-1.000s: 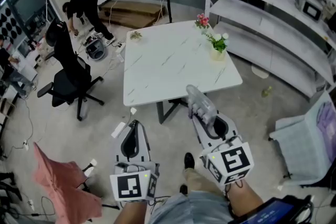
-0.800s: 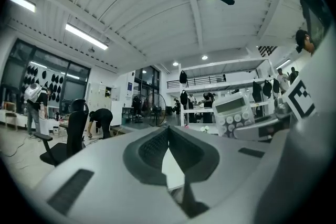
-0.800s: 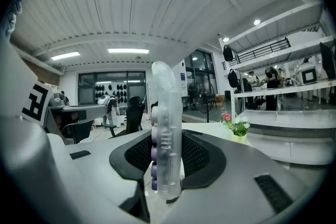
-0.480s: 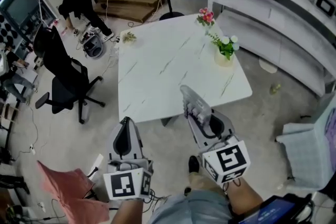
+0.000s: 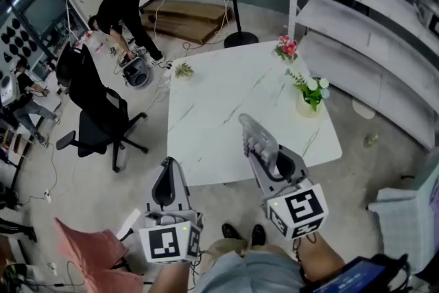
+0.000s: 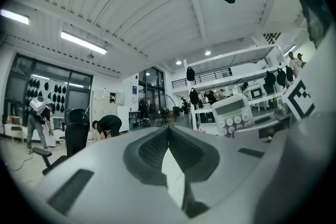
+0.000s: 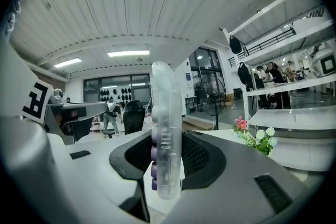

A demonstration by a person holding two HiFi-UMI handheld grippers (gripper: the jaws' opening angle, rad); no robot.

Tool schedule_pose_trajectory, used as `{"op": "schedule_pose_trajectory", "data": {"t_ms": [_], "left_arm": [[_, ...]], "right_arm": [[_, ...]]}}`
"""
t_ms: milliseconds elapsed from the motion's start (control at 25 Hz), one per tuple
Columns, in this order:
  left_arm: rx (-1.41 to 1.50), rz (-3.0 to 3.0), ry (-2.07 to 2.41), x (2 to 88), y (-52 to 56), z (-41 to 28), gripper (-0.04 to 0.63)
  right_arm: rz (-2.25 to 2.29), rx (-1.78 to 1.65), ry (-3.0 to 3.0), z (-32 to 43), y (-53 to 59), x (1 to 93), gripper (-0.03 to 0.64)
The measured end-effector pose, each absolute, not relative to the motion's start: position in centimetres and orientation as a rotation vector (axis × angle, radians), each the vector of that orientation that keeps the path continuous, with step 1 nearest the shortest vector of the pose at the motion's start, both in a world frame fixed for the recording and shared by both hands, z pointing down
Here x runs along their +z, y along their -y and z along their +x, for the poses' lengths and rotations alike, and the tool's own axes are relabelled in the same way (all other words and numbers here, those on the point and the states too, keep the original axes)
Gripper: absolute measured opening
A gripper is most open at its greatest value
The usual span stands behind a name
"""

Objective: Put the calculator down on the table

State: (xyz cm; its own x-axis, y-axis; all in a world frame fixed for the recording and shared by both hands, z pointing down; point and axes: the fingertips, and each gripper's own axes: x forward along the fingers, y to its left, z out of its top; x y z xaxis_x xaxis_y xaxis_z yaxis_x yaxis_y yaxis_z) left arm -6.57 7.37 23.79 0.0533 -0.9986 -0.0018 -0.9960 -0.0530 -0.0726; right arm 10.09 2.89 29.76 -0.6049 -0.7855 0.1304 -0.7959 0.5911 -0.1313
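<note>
My right gripper (image 5: 267,158) is shut on a clear-cased calculator (image 5: 252,135), which stands on edge between the jaws, its purple keys facing left in the right gripper view (image 7: 167,155). The calculator hangs in the air over the near edge of the white marbled table (image 5: 219,92). My left gripper (image 5: 169,165) is shut with nothing in it, and it hovers short of the table's near left corner. The left gripper view shows its jaws meeting at the tip (image 6: 168,131), with the calculator (image 6: 233,115) to the right.
On the table's right side stands a vase of flowers (image 5: 310,96), with pink flowers (image 5: 287,48) at the far corner and a small plant (image 5: 182,69) at the far left corner. A black office chair (image 5: 96,106) stands to the left and shelving (image 5: 370,31) to the right. A person (image 5: 123,10) bends over farther back.
Both grippers have moved forward toward the table. The calculator in the right gripper now hangs over the table's near edge, where before it was short of it.
</note>
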Motion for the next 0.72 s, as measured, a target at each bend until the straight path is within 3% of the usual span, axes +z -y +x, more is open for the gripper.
{"op": "schedule_pose_trajectory", "data": {"t_ms": [720], "left_arm": [[-0.032, -2.245, -2.165, 25.8, 5.4, -16.8, 0.008]], "right_arm": [[1.336, 0.248, 2.692, 0.3, 9.9, 30.8, 0.147]]}}
